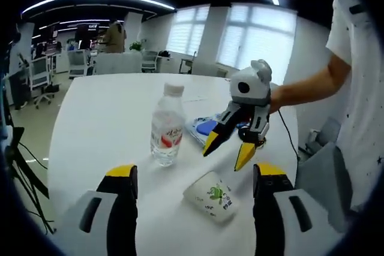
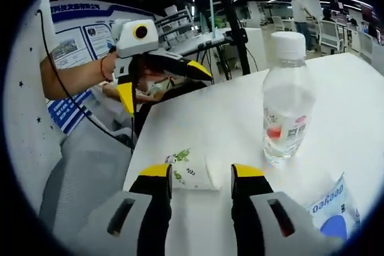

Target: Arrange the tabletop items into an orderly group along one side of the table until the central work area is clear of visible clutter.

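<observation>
The left hand-held gripper is hovering low over the white bench with its jaws spread apart, gripping nothing. A paper cup printed in green is lying on its side on the bench between those jaws, near the right one. Just beyond it, a clear water bottle with a red label is standing upright. The right hand-held gripper is reaching in from the right, jaws parted and empty, above a blue-and-white packet lying flat behind the bottle. In the right gripper view, the cup is lying between that gripper's parted jaws, the bottle right of it, the packet nearer.
</observation>
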Demonstrator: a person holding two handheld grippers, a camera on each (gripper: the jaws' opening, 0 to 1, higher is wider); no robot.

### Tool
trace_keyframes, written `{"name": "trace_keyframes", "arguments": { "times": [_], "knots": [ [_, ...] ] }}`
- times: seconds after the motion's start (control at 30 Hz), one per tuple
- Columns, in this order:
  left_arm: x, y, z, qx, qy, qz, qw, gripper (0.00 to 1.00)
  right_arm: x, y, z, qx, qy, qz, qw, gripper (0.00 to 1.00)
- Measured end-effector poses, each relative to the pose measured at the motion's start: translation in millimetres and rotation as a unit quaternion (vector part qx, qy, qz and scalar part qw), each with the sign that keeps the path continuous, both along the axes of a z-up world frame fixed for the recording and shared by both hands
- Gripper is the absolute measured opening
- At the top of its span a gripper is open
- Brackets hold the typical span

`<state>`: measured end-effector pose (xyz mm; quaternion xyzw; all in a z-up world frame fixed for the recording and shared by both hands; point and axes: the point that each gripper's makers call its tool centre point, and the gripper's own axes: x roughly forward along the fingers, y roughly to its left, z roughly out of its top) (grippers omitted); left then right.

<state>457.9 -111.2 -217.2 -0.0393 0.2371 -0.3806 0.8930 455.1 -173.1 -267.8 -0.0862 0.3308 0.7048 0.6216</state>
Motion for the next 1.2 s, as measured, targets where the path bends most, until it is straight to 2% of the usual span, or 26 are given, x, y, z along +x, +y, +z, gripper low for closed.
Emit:
{"name": "trace_keyframes", "arguments": {
  "times": [0.07, 0.17, 0.33, 0.67, 0.77, 0.93, 1.1, 1.2],
  "knots": [
    [-0.8, 0.6, -1.2, -0.002, 0.001, 0.004, 1.0, 0.8, -2.3, 0.3, -4.4, -0.005, 0.015, 0.012, 0.9998, 0.33],
    [-1.9, 0.6, -3.5, -0.004, 0.005, 0.007, 1.0, 0.8, -2.5, 2.6, -11.5, -0.012, 0.016, 0.023, 0.9995, 0.34],
    [-2.7, 1.4, -6.2, -0.007, 0.008, 0.012, 0.9999, 0.8, -5.5, 9.3, -15.0, -0.009, 0.035, 0.046, 0.9983, 0.33],
    [-2.9, 3.7, -12.5, -0.01, 0.014, 0.022, 0.9996, 0.79, -13.9, 16.6, -19.5, -0.005, 0.083, 0.08, 0.9934, 0.21],
    [-2.7, 3.4, -13.3, -0.01, 0.015, 0.021, 0.9996, 0.78, -18.1, 15.1, -17.9, -0.005, 0.086, 0.091, 0.9922, 0.09],
    [-1.2, 0.0, -11.7, -0.01, 0.013, 0.016, 0.9997, 0.78, -22.2, 13.4, -11.4, -0.003, 0.1, 0.09, 0.9909, 0.05],
    [-1.4, -4.3, -7.3, -0.014, 0.008, 0.012, 0.9998, 0.78, -40.1, 12.0, 6.3, 0.009, 0.129, 0.104, 0.9861, 0.0],
    [-2.1, -6.3, -6.3, -0.014, 0.007, 0.009, 0.9998, 0.78, -45.1, 9.3, 6.8, 0.001, 0.124, 0.106, 0.9866, 0.0]
  ]
}}
